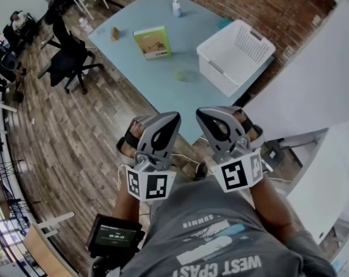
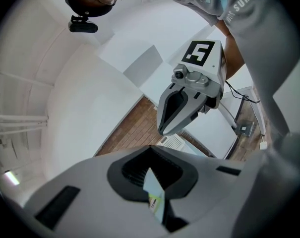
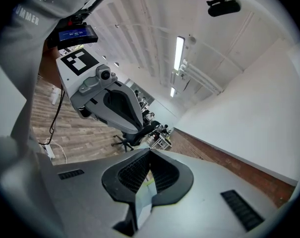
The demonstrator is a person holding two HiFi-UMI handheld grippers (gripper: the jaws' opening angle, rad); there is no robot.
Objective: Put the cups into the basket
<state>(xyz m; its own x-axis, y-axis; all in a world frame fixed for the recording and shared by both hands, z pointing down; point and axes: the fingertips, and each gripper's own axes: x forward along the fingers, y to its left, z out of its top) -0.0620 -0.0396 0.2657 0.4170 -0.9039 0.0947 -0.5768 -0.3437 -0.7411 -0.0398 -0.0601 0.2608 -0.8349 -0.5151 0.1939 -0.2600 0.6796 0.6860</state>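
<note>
A pale green cup (image 1: 186,74) stands on the light blue table (image 1: 151,79), just left of the white basket (image 1: 236,53). Something teal (image 1: 223,23), possibly another cup, shows behind the basket's far corner. Both grippers are held close to the person's body, short of the table's near edge and well away from the cup. The left gripper (image 1: 173,118) is shut and empty, and its own view shows the jaws (image 2: 150,150) meeting at the tips. Beside it the right gripper (image 1: 202,113) is also shut with nothing held, its tips (image 3: 150,152) together.
On the table lie a green book (image 1: 152,42), a spray bottle (image 1: 175,6) at the far edge and a small brown object (image 1: 114,33). A black office chair (image 1: 67,62) stands on the wood floor to the left. A brick wall runs behind the table.
</note>
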